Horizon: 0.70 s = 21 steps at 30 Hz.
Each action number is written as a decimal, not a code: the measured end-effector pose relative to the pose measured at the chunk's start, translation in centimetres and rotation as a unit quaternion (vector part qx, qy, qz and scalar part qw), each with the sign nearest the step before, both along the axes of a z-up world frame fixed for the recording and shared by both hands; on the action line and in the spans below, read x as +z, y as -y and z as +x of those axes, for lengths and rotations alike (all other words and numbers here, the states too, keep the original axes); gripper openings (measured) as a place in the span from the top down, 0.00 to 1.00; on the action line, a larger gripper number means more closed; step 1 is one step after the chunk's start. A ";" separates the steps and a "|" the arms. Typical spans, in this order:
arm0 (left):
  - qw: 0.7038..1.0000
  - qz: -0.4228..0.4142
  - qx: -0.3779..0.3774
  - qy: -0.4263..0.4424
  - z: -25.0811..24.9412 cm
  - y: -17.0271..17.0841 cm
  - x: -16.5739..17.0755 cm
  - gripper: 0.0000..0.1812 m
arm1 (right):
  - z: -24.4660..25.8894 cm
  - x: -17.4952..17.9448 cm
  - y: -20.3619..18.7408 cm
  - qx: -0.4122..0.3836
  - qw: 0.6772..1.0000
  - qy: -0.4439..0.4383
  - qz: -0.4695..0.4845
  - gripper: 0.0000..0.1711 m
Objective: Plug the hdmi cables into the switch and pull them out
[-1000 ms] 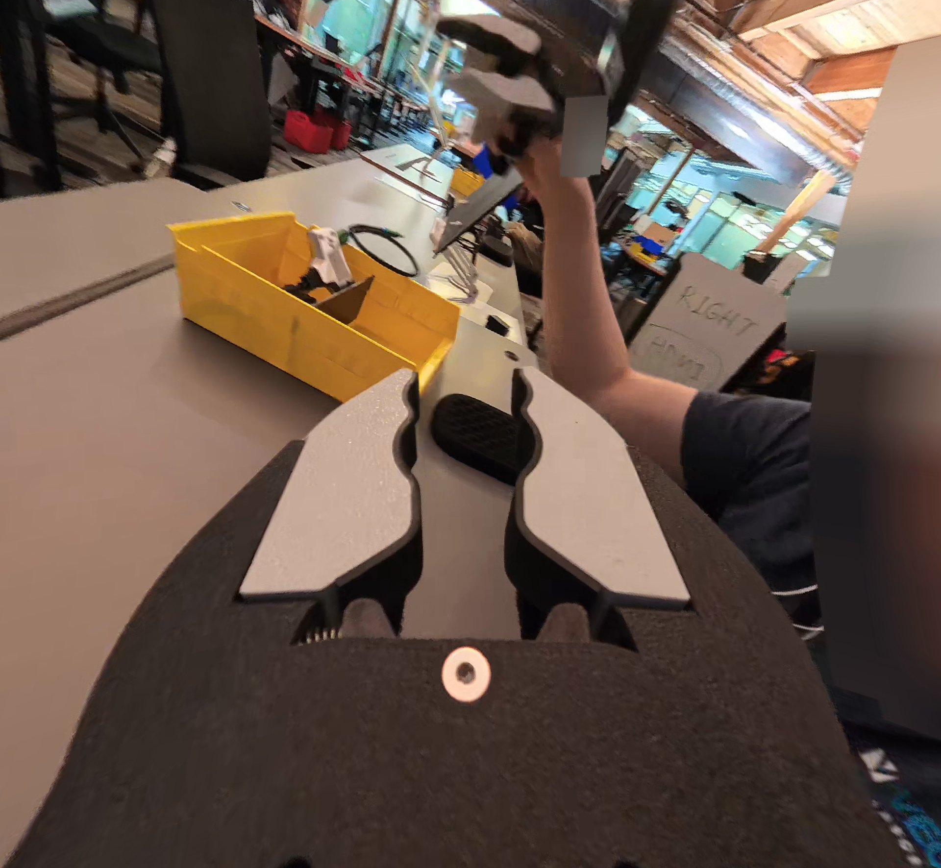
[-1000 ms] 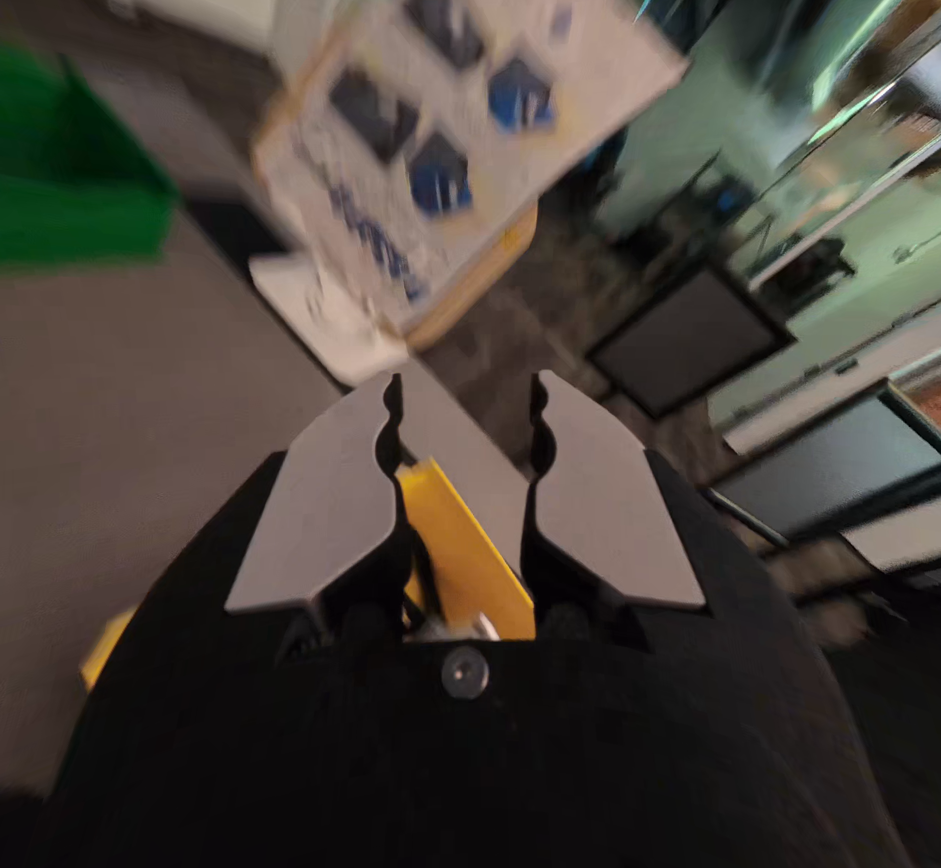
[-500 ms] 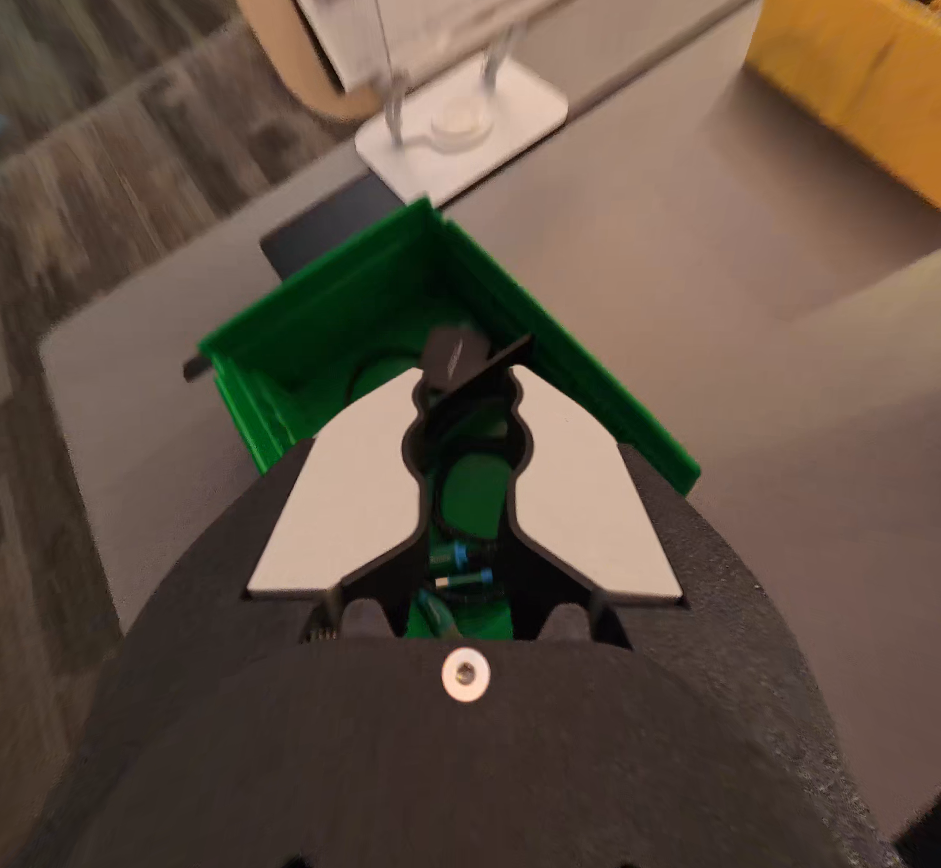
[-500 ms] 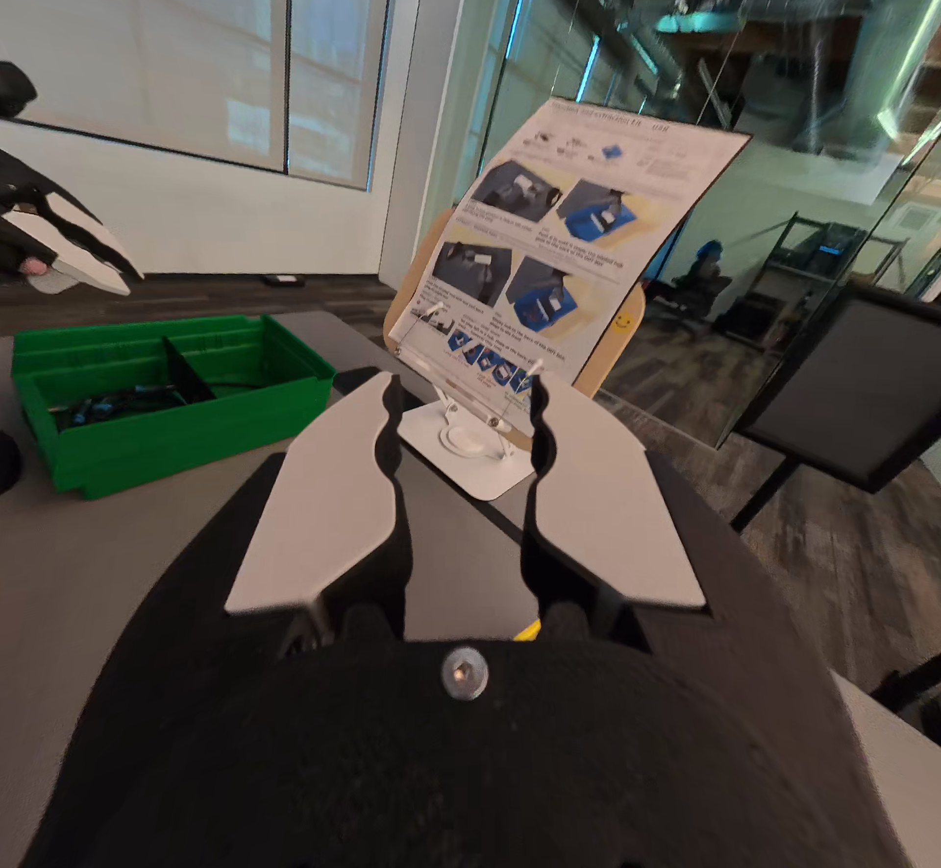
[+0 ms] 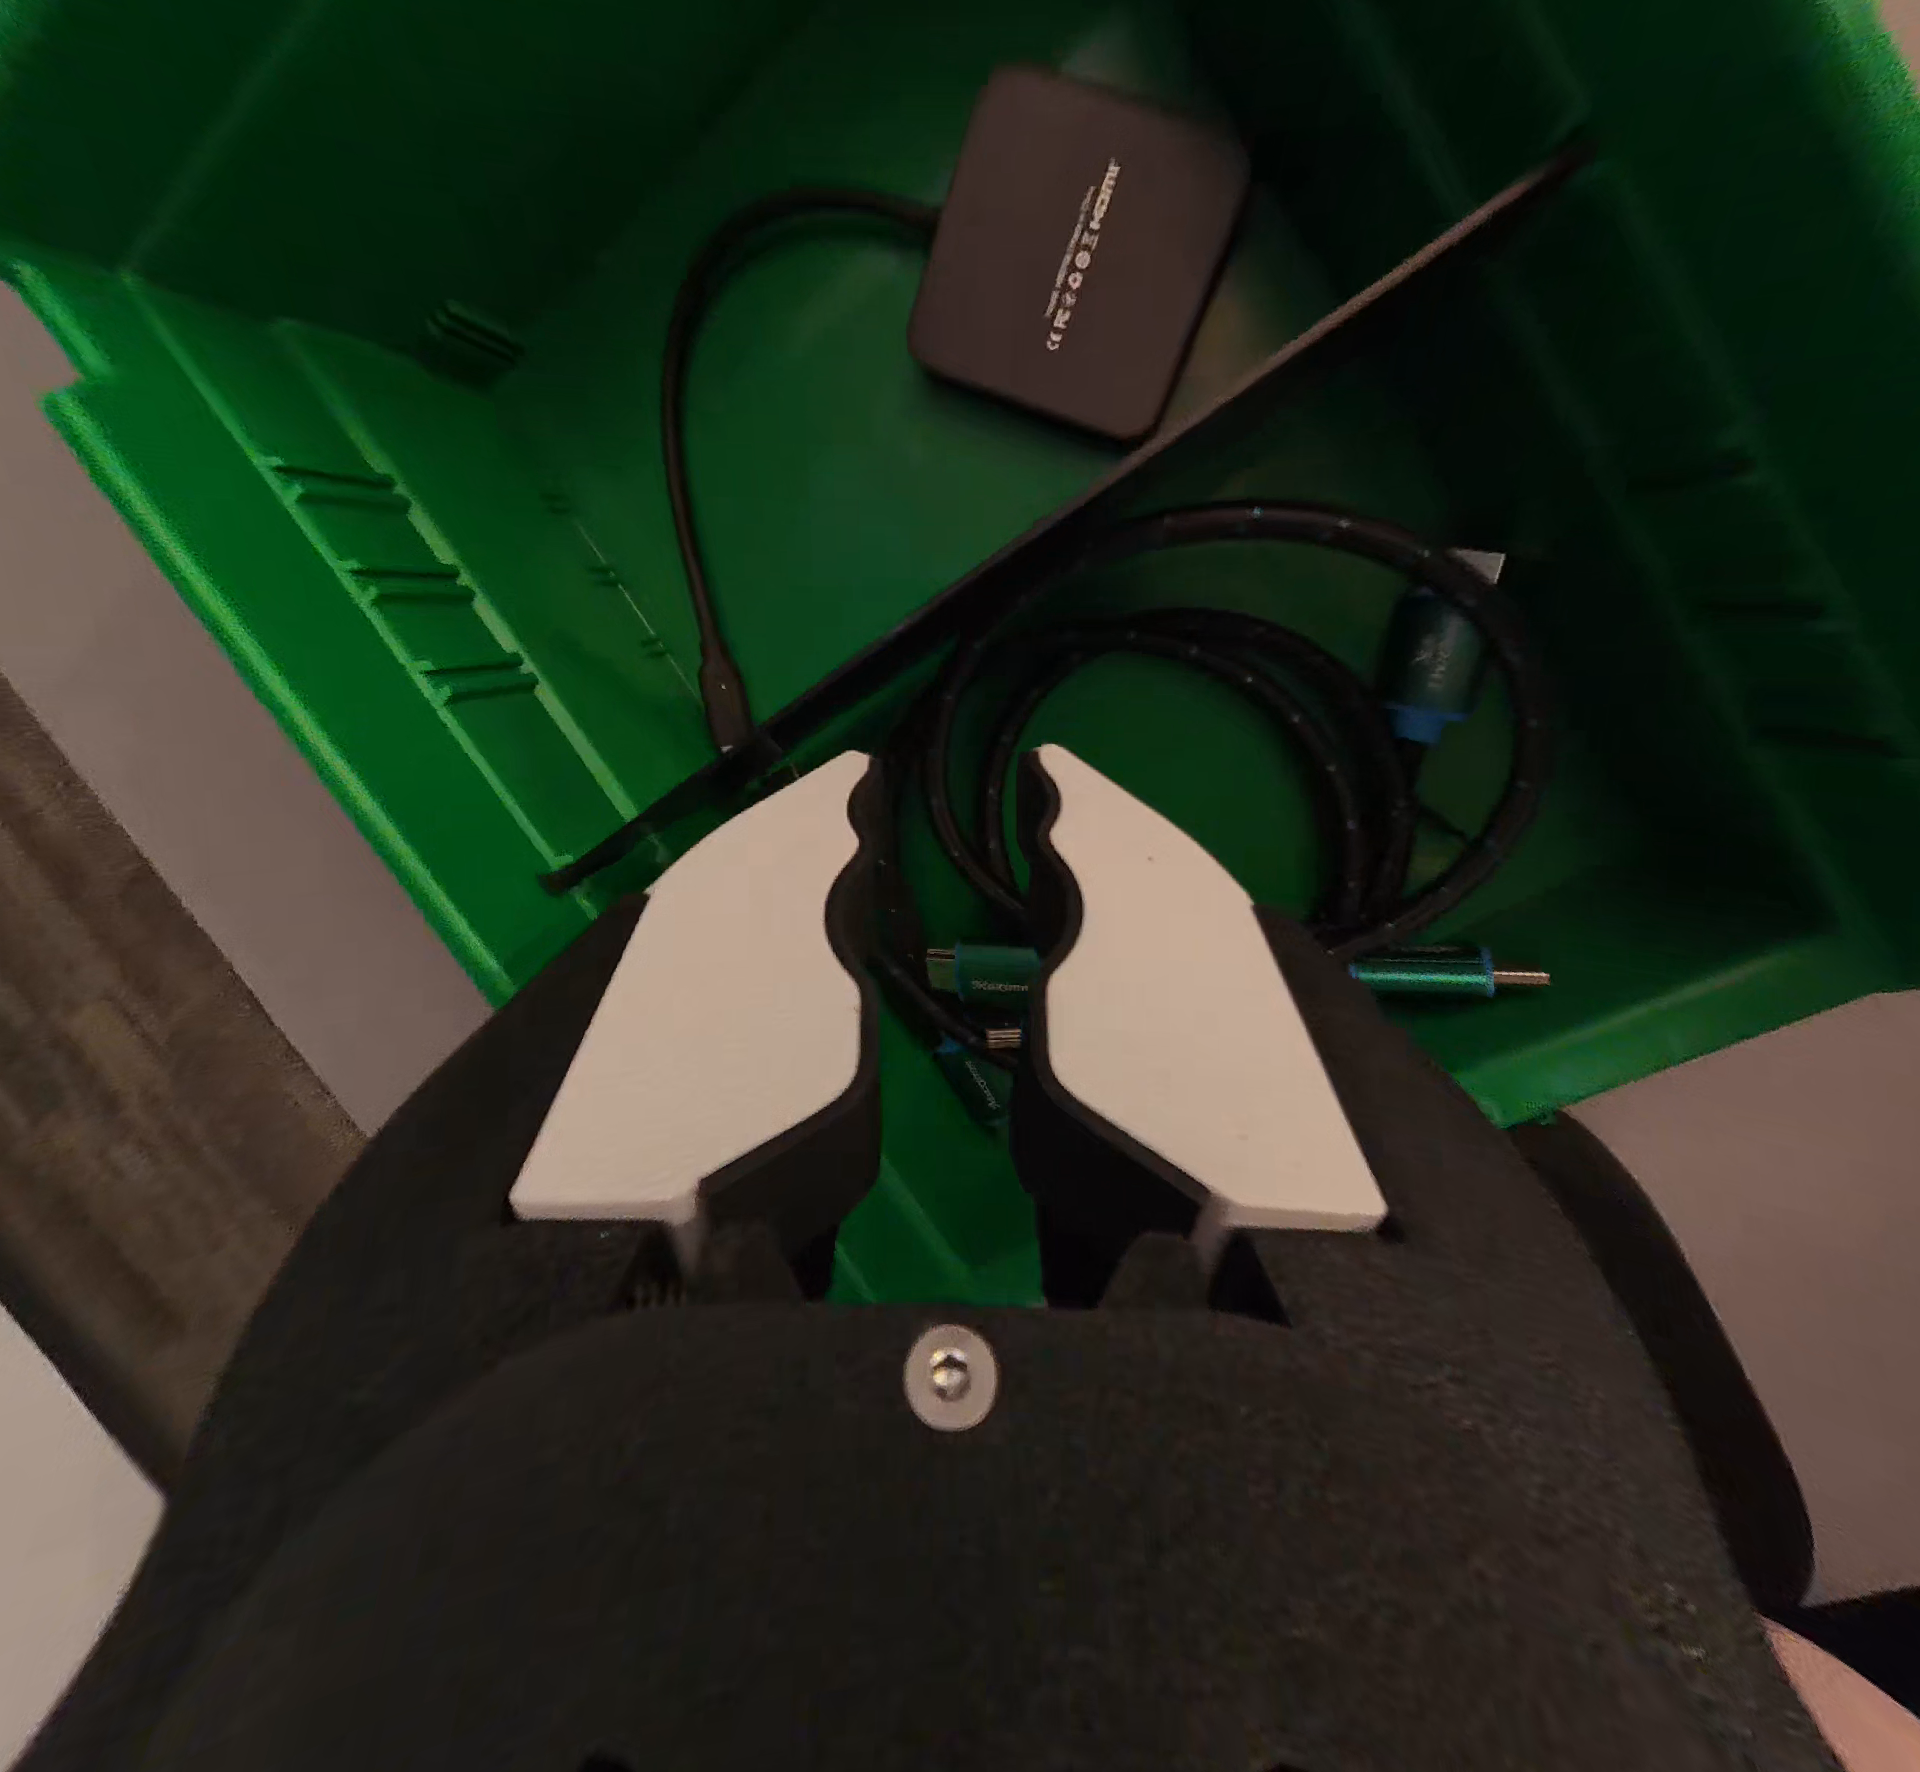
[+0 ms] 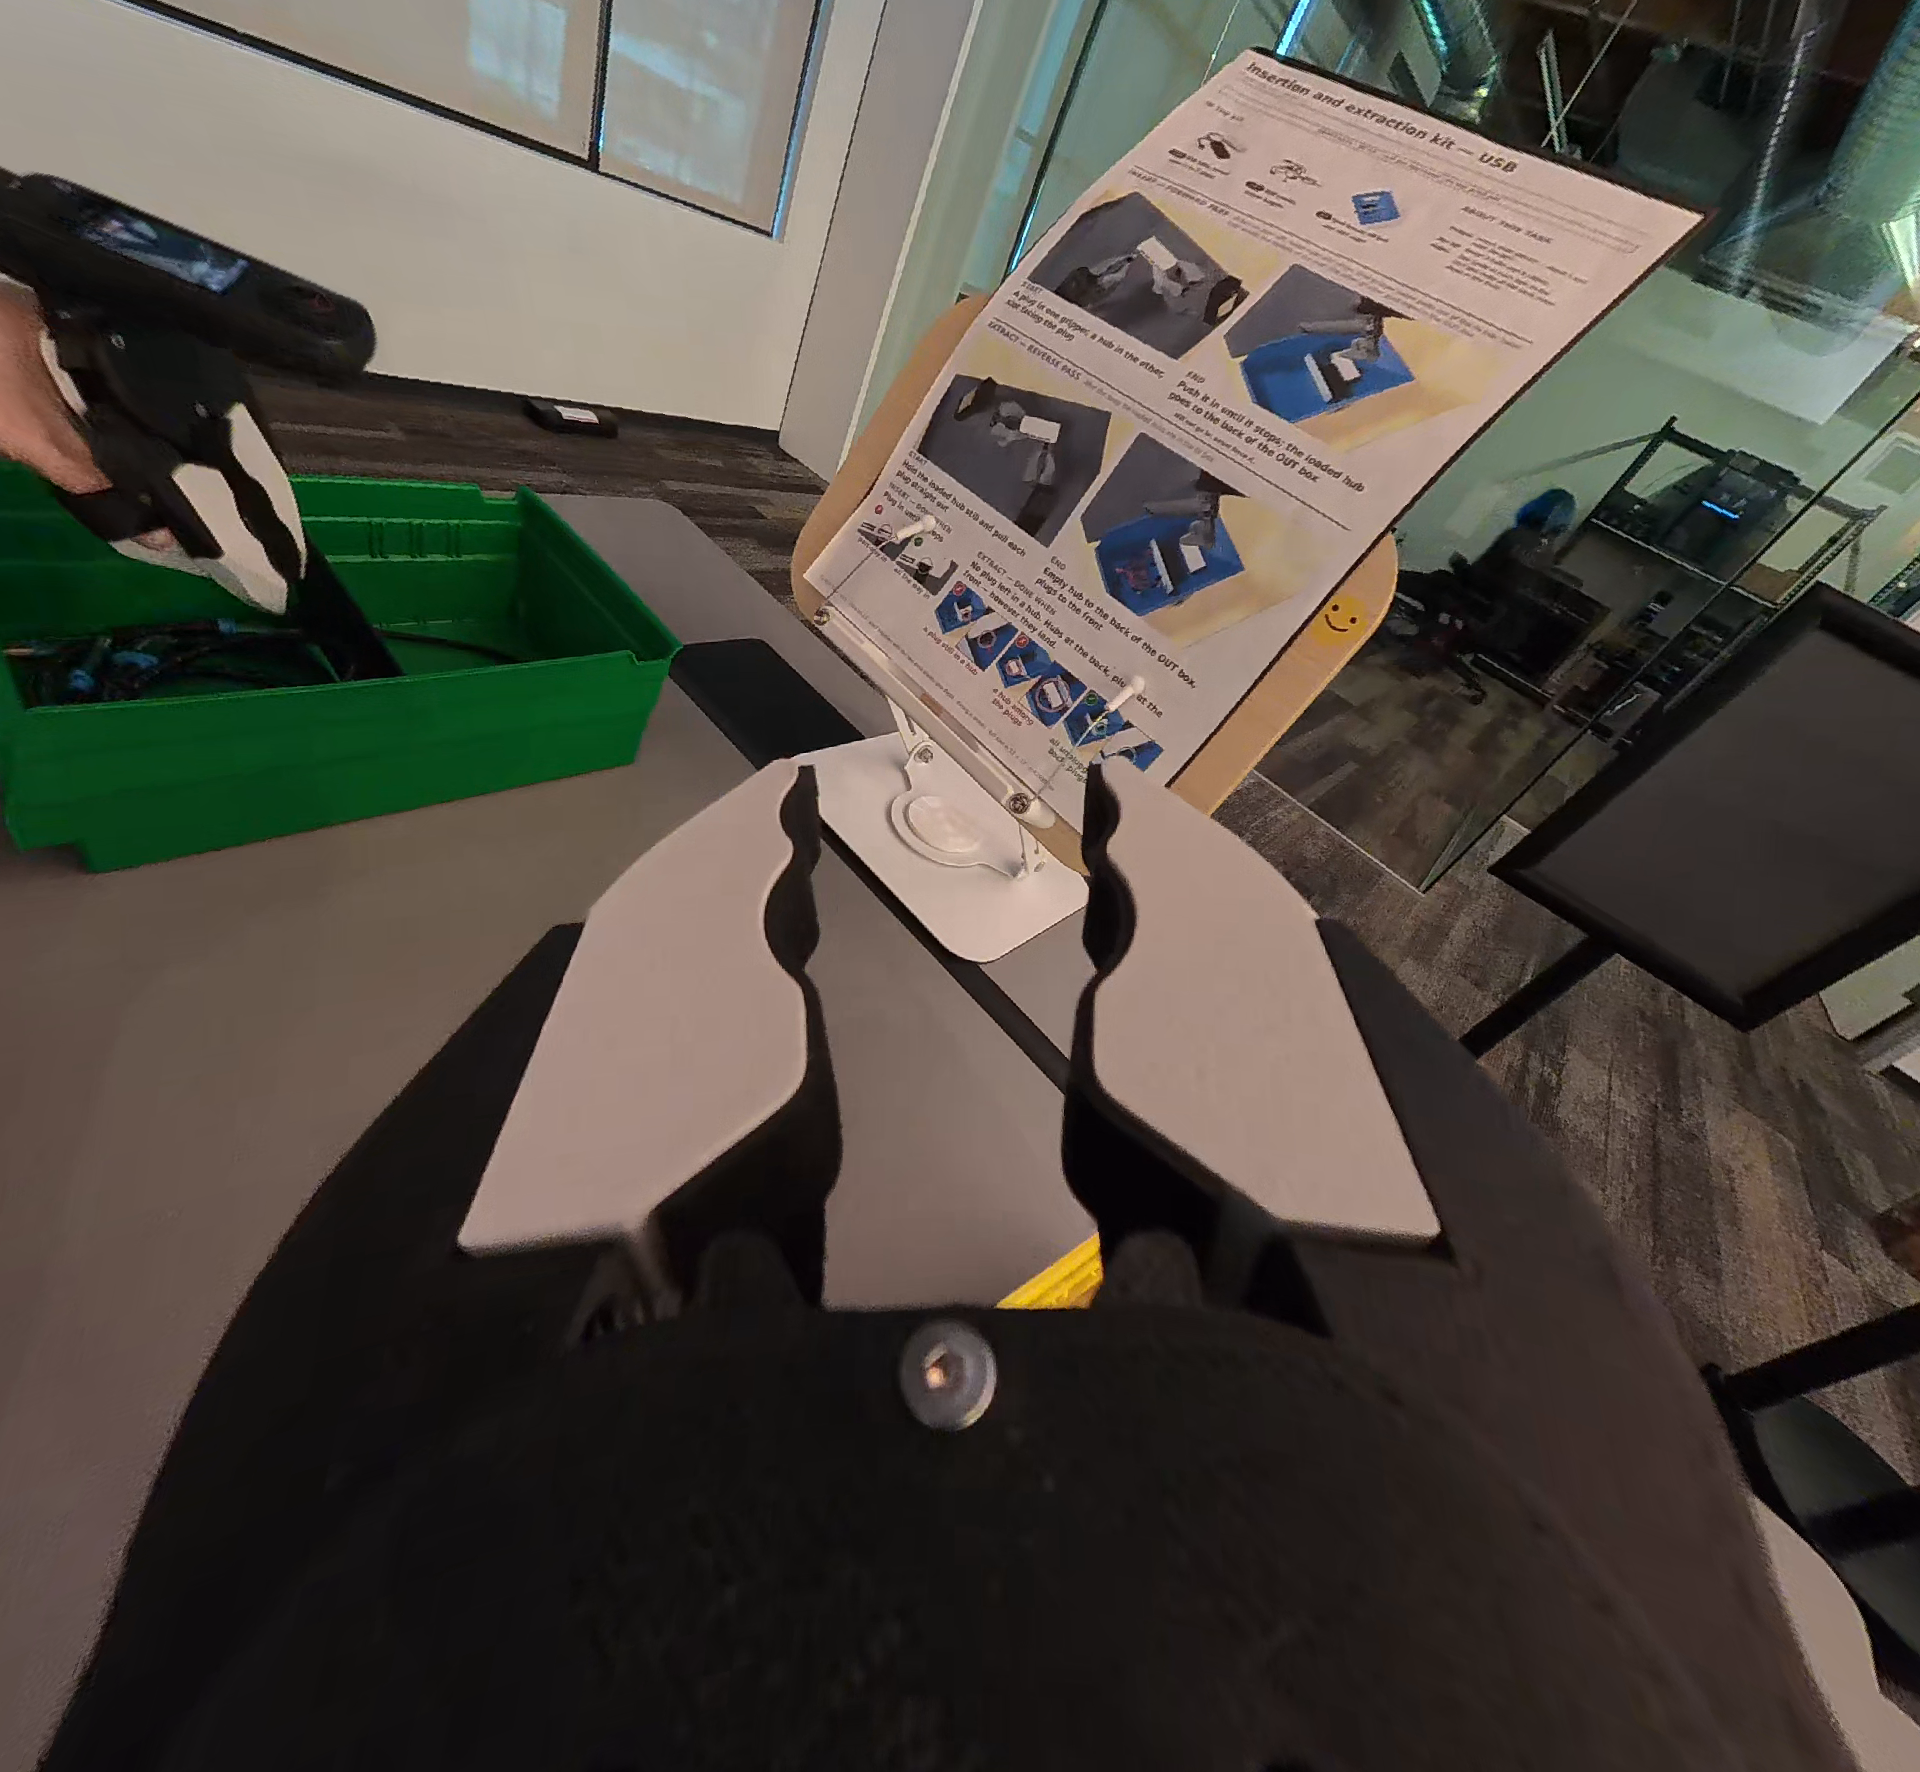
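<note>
1. Left gripper [image 5: 951, 766] jaws part open, a narrow gap between them, holding nothing; tips hang over the cable coil inside the green bin [image 5: 312, 517].
2. Right gripper [image 6: 945, 792] jaws wider apart, nothing between them, held above the grey table [image 6: 260, 974] and aimed at the instruction sheet stand [image 6: 966, 870].
3. One green bin, split by one black divider [image 5: 1143, 486] into two compartments.
4. Far compartment: one black square switch [image 5: 1081, 252], lying flat, with one thin black lead [image 5: 681, 434] curving off its left side and ending at the divider.
5. Near compartment: black braided hdmi cables [image 5: 1226, 673] coiled in loops; exact cable count not clear from the tangle.
6. Four blue-green plugs visible: one between the left gripper's fingers [image 5: 992, 974], one just below it [image 5: 971, 1078], one at the right of the coil [image 5: 1439, 668], one near the right wall [image 5: 1423, 974].
7. Cables and switch apart, nothing plugged in.
8. Right wrist view: the bin sits far left on the table, left gripper dipped into it, a person's hand [image 6: 31, 413] on its handle.
9. One instruction sheet [image 6: 1247, 413] on the white stand, right of the bin at the table edge.
10. One yellow edge [image 6: 1055, 1275] shows under the right gripper; cannot tell what it is.
</note>
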<state>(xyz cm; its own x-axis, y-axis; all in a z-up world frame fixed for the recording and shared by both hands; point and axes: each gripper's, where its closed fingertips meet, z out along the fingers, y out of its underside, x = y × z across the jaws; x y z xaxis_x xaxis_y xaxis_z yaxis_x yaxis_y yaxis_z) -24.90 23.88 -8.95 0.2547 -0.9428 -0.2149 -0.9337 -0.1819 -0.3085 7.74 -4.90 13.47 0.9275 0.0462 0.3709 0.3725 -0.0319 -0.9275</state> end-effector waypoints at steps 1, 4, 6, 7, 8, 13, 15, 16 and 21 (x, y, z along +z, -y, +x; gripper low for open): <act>1.000 -0.006 -0.002 -0.006 0.0 0.0 -0.4 0.86 | 0.0 0.0 0.0 0.000 1.000 0.001 0.001 0.72; 1.000 -0.009 -0.009 -0.021 -0.2 -0.4 -1.5 0.85 | 0.2 0.0 0.2 -0.002 1.000 -0.001 0.002 0.72; 0.999 -0.005 -0.015 -0.027 -0.1 -0.7 -2.1 0.84 | 0.4 0.0 0.2 -0.004 1.000 -0.003 0.001 0.72; 0.999 0.000 -0.018 -0.032 -0.2 -0.9 -2.4 0.84 | 0.5 0.0 0.2 -0.004 1.000 -0.004 0.001 0.72; 0.999 0.004 -0.023 -0.037 -0.2 -1.1 -2.6 0.85 | 0.5 -0.1 0.2 -0.005 1.000 -0.004 0.000 0.72; 0.997 0.005 -0.051 -0.053 -0.5 -1.2 -3.7 0.89 | 0.4 -0.3 0.1 -0.004 1.000 -0.001 -0.004 0.72; 0.996 0.006 -0.066 -0.063 -0.6 -1.2 -4.2 0.89 | 0.3 -0.5 0.0 -0.003 1.000 0.003 -0.008 0.72; 0.995 0.004 -0.070 -0.071 -0.8 -1.1 -4.5 0.89 | 0.3 -0.5 -0.1 -0.002 1.000 0.005 -0.010 0.72; 0.992 0.014 -0.084 -0.097 -1.2 -1.2 -5.0 0.94 | 0.1 -0.6 -0.1 -0.002 1.000 0.012 -0.011 0.72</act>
